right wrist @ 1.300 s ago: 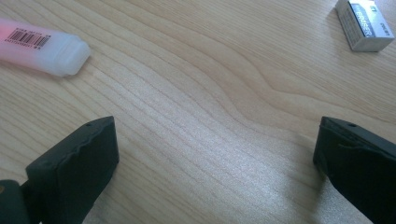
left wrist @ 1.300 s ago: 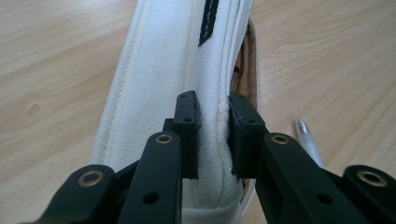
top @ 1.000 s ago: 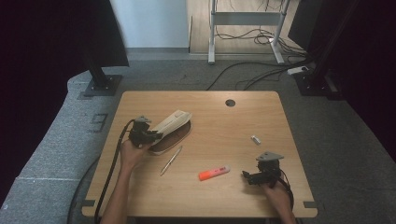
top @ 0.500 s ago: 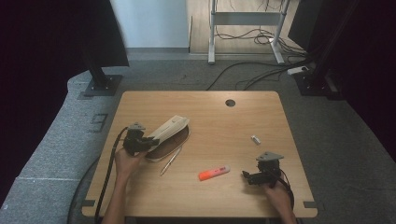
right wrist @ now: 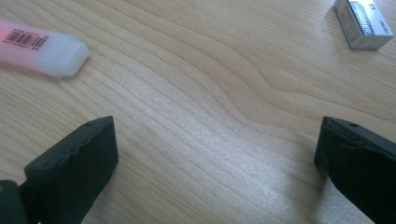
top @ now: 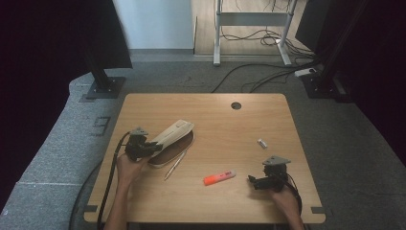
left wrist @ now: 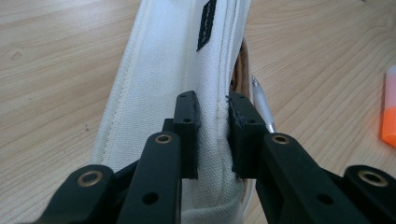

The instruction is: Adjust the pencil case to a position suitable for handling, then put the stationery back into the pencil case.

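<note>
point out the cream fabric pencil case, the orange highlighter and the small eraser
cream fabric pencil case point(top: 176, 132), high view, middle of its top flap
orange highlighter point(top: 219, 178), high view, middle of its barrel
small white eraser point(top: 262, 143), high view, its centre

Matt woven cloth pencil case point(left wrist: 177, 65) on smooth, matt pale wood-grain table point(left wrist: 56, 51).

The left tongs point(left wrist: 214, 135) are clamped on a fold of a cream canvas pouch point(left wrist: 159, 88), the two black jaws pinching the fabric along a stitched seam. The pouch lies lengthwise away from the camera on the wooden tabletop point(left wrist: 51, 60). A small dark label point(left wrist: 206, 23) sits on its upper face. A brown lining, possibly the pouch's open inside, shows at its right edge. A silver pen point(left wrist: 261, 100) lies just beside that edge. An orange highlighter point(left wrist: 388, 112) rests at the frame's right border.
</note>
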Motion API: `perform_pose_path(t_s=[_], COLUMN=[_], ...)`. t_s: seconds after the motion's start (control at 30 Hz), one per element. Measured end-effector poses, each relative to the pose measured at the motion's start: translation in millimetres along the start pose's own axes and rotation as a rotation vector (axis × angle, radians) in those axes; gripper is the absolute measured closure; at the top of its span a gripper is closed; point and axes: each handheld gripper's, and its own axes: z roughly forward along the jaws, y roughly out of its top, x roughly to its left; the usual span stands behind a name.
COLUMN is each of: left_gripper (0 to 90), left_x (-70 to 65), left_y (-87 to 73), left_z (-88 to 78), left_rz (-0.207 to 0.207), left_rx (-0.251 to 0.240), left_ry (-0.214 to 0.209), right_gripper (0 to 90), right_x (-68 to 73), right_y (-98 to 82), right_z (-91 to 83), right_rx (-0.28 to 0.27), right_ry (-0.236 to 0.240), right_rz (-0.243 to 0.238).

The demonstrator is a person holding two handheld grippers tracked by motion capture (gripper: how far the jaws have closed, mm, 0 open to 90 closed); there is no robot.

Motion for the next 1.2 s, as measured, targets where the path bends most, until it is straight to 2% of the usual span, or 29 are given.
perform_pose_path(t_s=[0.13,0.33,0.37,0.63,1.2], left_gripper=[75.3,74.9,74.8,74.5,73.5], left_x=[0.7,-1.1,-1.4,-0.5,-0.1], left_y=[-0.1,-0.7,-0.7,-1.3,-1.9], left_z=[0.2,1.4,1.6,1.0,0.8], left_rz=[0.002,0.006,0.006,0.004,0.004], left_rx=[-0.002,-0.003,-0.004,-0.009,-0.012], left_ry=[-0.003,0.002,0.002,-0.005,-0.017], right_gripper=[0.0,0.0,0.2,0.3,1.1], right_x=[0.3,1.7,2.5,2.8,-12.8], right_y=[0.7,5.1,6.5,12.0,27.2], right_z=[0.4,0.5,0.5,-3.0,-8.3], right_rx=[0.002,0.036,0.047,0.028,0.018], right_ry=[-0.003,0.002,0.014,0.046,0.013], right_rz=[0.001,-0.003,-0.011,-0.021,-0.003])
